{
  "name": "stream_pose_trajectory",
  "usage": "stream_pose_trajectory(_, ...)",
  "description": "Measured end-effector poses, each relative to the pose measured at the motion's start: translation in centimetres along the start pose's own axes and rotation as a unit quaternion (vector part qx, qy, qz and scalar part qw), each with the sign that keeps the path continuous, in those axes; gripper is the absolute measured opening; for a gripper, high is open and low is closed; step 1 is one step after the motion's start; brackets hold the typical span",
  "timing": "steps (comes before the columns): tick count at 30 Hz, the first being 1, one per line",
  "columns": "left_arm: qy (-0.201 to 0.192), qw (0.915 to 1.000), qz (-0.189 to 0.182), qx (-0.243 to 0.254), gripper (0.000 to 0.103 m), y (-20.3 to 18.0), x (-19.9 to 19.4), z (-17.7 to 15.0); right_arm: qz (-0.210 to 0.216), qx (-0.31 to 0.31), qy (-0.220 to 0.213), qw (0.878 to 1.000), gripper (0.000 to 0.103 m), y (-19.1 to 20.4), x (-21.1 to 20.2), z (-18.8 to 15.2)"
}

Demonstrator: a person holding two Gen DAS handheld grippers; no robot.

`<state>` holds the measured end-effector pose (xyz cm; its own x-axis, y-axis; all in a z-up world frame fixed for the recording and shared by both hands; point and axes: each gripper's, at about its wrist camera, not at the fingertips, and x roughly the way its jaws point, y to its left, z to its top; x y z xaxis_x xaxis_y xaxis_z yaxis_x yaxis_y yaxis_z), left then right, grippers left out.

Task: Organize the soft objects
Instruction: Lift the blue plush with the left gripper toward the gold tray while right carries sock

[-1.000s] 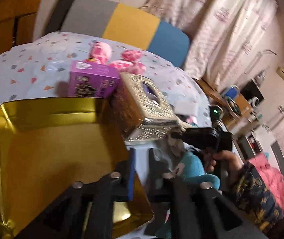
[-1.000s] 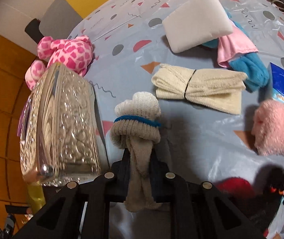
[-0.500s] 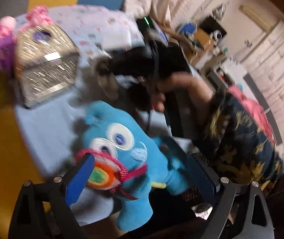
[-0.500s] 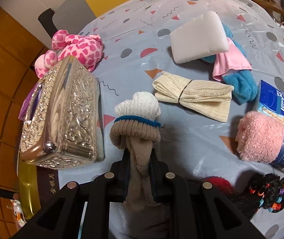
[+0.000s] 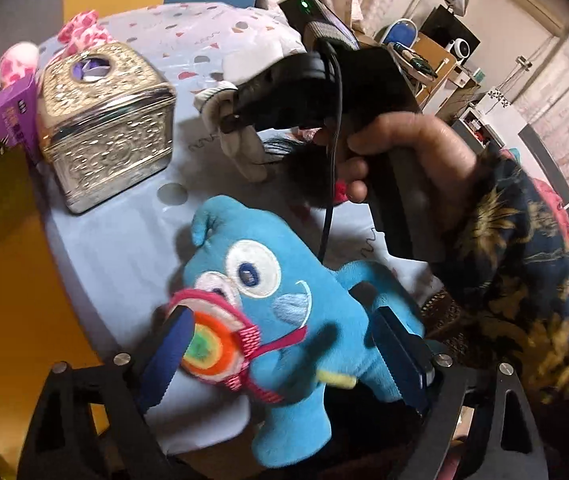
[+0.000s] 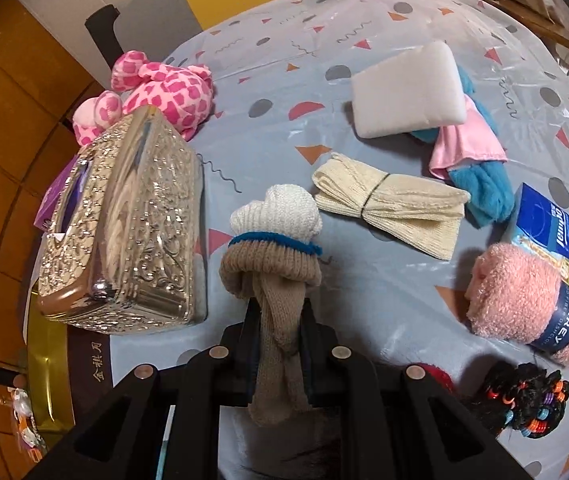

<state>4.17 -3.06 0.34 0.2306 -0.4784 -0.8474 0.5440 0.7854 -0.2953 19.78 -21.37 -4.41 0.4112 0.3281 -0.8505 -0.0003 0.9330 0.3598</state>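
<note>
Plush (image 5: 284, 312), blue with big stitched eyes and a rainbow disc on its face, lies on the table (image 5: 124, 248) between the left gripper's (image 5: 288, 356) fingers, which have just opened wide and straddle it without pressing. The right gripper (image 6: 278, 332) is clamped on a beige sock (image 6: 276, 280).

Your patterned tablecloth (image 6: 424, 28) carries a silver tissue box (image 6: 132, 232), white sponge (image 6: 408, 92), cream socks (image 6: 392, 204) — and a blue plush (image 5: 284, 308).
</note>
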Motion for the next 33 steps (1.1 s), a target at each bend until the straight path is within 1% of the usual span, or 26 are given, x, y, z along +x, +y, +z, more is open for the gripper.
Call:
stream_pose_trajectory(1, 0.002, 1.0000, -0.004, -0.004, 0.090, 0.1, -0.2, 0.1, -0.002, 0.001, 0.002, 1.000, 0.016, 0.0, 0.2, 0.1)
stream_pose_trajectory(3, 0.007, 0.9998, -0.016, -0.001, 0.085, 0.4, -1.0, 0.1, -0.003, -0.001, 0.002, 1.000, 0.016, 0.1, 0.2, 0.1)
stream_pose_trajectory(4, 0.019, 0.9996, -0.020, 0.008, 0.081, 0.1, -1.2, -0.1, -0.001, -0.003, 0.001, 1.000, 0.016, 0.1, 0.2, 0.0)
stream_pose_trajectory(5, 0.031, 0.9991, -0.026, 0.016, 0.081, -0.4, -1.2, -0.4, 0.000, -0.005, -0.001, 1.000, 0.016, 0.3, 0.1, 0.0)
stream_pose_trajectory(7, 0.056, 0.9975, -0.032, 0.030, 0.081, -1.1, -1.1, -1.2, -0.001, -0.008, -0.002, 1.000, 0.016, 0.4, -0.1, -0.1)
stream_pose_trajectory(8, 0.065, 0.9968, -0.031, 0.036, 0.083, -1.6, -1.0, -1.6, -0.001, -0.008, -0.003, 1.000, 0.016, 0.4, -0.2, -0.1)
stream_pose_trajectory(10, 0.080, 0.9959, -0.031, 0.031, 0.083, -1.7, -0.6, -2.6, 0.000, -0.009, -0.004, 1.000, 0.016, 0.4, -0.2, -0.1)
stream_pose_trajectory(11, 0.086, 0.9954, -0.032, 0.028, 0.083, -1.7, -0.3, -2.9, 0.000, -0.011, -0.003, 1.000, 0.016, 0.6, -0.2, 0.0)
stream_pose_trajectory(13, 0.088, 0.9955, -0.016, 0.031, 0.083, -1.8, 1.0, -3.1, 0.003, -0.016, -0.004, 1.000, 0.016, 0.9, -0.3, -0.1)
stream_pose_trajectory(15, 0.097, 0.9941, -0.025, 0.040, 0.084, -2.1, 2.7, -3.1, 0.003, -0.021, -0.005, 1.000, 0.016, 1.2, -0.4, -0.3)
stream_pose_trajectory(16, 0.098, 0.9941, -0.019, 0.044, 0.082, -2.3, 3.5, -3.2, 0.002, -0.023, -0.006, 1.000, 0.016, 1.3, -0.4, -0.3)
stream_pose_trajectory(17, 0.093, 0.9940, -0.016, 0.055, 0.066, -2.5, 4.0, -3.2, 0.002, -0.023, -0.007, 1.000, 0.016, 1.2, -0.6, -0.3)
stream_pose_trajectory(18, 0.087, 0.9939, -0.023, 0.065, 0.052, -2.5, 4.4, -3.1, 0.003, -0.021, -0.009, 1.000, 0.016, 1.1, -0.7, -0.3)
stream_pose_trajectory(19, 0.077, 0.9945, -0.020, 0.069, 0.051, -2.4, 4.6, -3.1, 0.004, -0.018, -0.011, 1.000, 0.016, 1.0, -0.8, -0.3)
stream_pose_trajectory(20, 0.068, 0.9947, -0.005, 0.077, 0.050, -2.3, 4.7, -3.0, 0.004, -0.016, -0.014, 1.000, 0.016, 0.9, -1.0, -0.2)
stream_pose_trajectory(22, 0.053, 0.9949, -0.014, 0.085, 0.048, -2.1, 4.6, -3.2, 0.005, -0.012, -0.019, 1.000, 0.016, 0.7, -1.2, -0.1)
stream_pose_trajectory(25, 0.037, 0.9941, 0.003, 0.102, 0.040, -2.8, 4.0, -4.1, 0.003, -0.015, -0.019, 1.000, 0.016, 0.8, -1.2, -0.1)
stream_pose_trajectory(27, 0.016, 0.9934, 0.009, 0.113, 0.039, -3.4, 3.0, -4.3, -0.003, -0.017, -0.016, 1.000, 0.016, 1.0, -0.9, -0.1)
stream_pose_trajectory(28, 0.004, 0.9936, 0.006, 0.113, 0.038, -3.4, 2.4, -4.3, -0.006, -0.017, -0.016, 1.000, 0.016, 0.9, -0.8, -0.1)
stream_pose_trajectory(29, -0.004, 0.9939, 0.001, 0.111, 0.038, -3.2, 1.9, -4.3, -0.008, -0.016, -0.018, 1.000, 0.016, 0.9, -0.8, -0.1)
stream_pose_trajectory(31, -0.005, 0.9936, 0.001, 0.113, 0.038, -2.9, 1.7, -4.4, -0.007, -0.013, -0.021, 1.000, 0.016, 0.7, -0.8, -0.1)
stream_pose_trajectory(33, 0.007, 0.9928, 0.006, 0.120, 0.046, -2.7, 2.2, -4.6, -0.009, -0.013, -0.017, 1.000, 0.016, 0.6, -0.6, -0.1)
